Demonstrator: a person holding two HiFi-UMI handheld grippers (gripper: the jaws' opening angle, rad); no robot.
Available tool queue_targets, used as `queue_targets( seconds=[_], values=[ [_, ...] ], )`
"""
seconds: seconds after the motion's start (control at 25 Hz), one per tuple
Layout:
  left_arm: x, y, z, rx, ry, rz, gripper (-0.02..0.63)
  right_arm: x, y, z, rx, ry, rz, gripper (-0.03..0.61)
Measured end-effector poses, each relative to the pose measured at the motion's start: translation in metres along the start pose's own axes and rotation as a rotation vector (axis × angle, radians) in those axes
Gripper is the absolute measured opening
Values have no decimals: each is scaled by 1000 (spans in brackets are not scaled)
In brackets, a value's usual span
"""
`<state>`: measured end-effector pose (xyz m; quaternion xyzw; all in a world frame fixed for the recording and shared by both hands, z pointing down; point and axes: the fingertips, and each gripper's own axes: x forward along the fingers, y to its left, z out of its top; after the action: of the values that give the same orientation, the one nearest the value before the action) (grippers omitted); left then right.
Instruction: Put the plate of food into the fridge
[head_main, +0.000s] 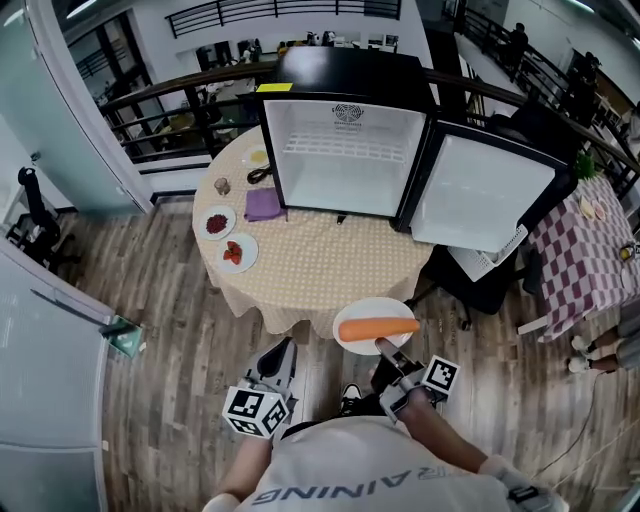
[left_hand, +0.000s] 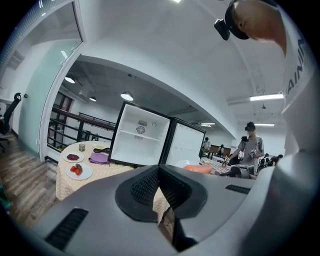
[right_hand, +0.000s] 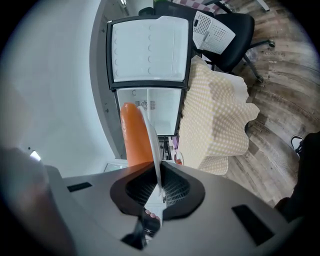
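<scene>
Wood-plank floor (head_main: 180, 330) underfoot. Round table (head_main: 320, 270) in dotted cream cloth, black swivel chair (right_hand: 230, 30) near its right edge. Purple-checked table (head_main: 580, 250) farther right. Black railing (head_main: 170, 100) behind, glass wall (head_main: 60, 110) left, ceiling lamps (left_hand: 127, 96) lit.

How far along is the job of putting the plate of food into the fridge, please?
Done: the fridge stands open, and the right claw is shut on the rim of the plate, carrot aboard. In hand: the plate hangs at the near edge of the table. Left: carry it into the fridge and release.
</scene>
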<state>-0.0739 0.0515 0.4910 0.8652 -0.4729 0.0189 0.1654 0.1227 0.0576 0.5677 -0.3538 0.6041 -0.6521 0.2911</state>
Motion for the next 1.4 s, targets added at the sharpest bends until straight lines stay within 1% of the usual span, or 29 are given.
queue_targets(
  seconds=[0.12,0.28,0.44,0.6,0.76,0.96,1.2,1.4],
  values=[
    [22,-6,7,7,2,17,9,7,1,27,12,11,2,35],
    [42,-11,11,19,11,41,9,16,-4,57,3,28,-7,35],
    [57,-7,12,26,30,64,9,26,-6,72,27,33,4,35],
    [74,1,20,31,26,71,8,35,-9,83,39,30,2,35],
    [92,8,24,38,33,50,9,45,-13,91,45,19,-8,35],
    [126,24,32,35,29,-1,9,67,-10,105,41,-10,-14,35],
    [166,58,52,37,30,-61,9,110,-2,118,32,-46,-23,35],
    [190,95,69,38,40,-100,9,154,10,122,39,-82,-21,35]
  ],
)
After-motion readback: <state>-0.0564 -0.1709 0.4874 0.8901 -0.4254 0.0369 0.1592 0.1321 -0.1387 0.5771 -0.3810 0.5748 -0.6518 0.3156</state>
